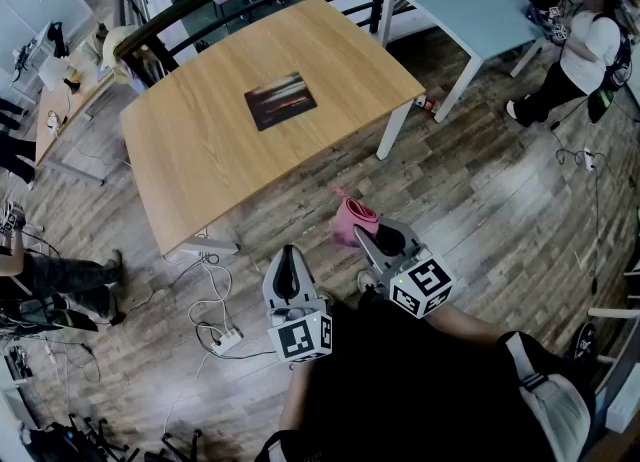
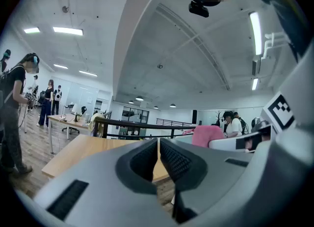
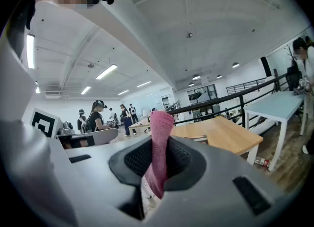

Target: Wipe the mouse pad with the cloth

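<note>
**Cloth in the right gripper, mouse pad lying on the table**

On the floor at the left lies a white power strip (image 1: 227, 340) with its cables. Behind it stands the wooden table (image 1: 190, 165), and the dark mouse pad (image 1: 281, 101) lies flat near the middle of its top. Both grippers are over the floor, on the near side of the table and apart from it. The left gripper (image 2: 158, 143) has its jaws closed together and holds nothing. Just to its right, the right gripper (image 3: 159, 147) is clamped on the pink cloth (image 1: 352, 218), which sticks out past the jaws. Further right stands a pale blue table (image 1: 470, 10), with a person (image 1: 585, 50) beside it.
</note>
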A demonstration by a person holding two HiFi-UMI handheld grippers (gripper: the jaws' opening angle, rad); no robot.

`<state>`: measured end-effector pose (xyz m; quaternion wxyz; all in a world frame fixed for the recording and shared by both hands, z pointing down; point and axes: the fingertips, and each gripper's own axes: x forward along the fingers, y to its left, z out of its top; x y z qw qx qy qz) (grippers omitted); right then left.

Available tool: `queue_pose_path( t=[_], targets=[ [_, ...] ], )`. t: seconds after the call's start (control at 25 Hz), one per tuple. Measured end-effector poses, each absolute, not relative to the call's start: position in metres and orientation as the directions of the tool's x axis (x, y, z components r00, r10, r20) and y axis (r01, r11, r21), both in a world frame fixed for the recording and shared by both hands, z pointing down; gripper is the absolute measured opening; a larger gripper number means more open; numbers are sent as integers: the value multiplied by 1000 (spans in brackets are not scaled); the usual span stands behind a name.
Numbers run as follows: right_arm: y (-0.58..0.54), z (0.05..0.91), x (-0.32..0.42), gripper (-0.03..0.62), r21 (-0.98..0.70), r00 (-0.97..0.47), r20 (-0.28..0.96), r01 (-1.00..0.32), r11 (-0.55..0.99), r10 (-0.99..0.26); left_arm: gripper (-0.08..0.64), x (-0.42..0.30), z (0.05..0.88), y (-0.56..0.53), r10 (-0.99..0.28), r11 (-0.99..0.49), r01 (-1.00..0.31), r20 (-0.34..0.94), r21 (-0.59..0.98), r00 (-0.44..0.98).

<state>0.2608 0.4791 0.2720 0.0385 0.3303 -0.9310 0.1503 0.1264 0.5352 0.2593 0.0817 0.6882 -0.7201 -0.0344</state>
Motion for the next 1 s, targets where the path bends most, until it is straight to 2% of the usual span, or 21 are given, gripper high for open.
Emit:
queue_pose_path(
  t=[0.52, 1.0],
  targets=[
    [482, 271, 252, 61, -272, -770, 165, -636, 722, -617, 34, 114, 264, 541, -997, 34, -985, 75, 168, -22],
    [499, 280, 216, 61, -288, -732, 186, -678, 676, -655, 34, 75, 280, 560, -994, -6, -981, 106, 194, 27]
  ],
)
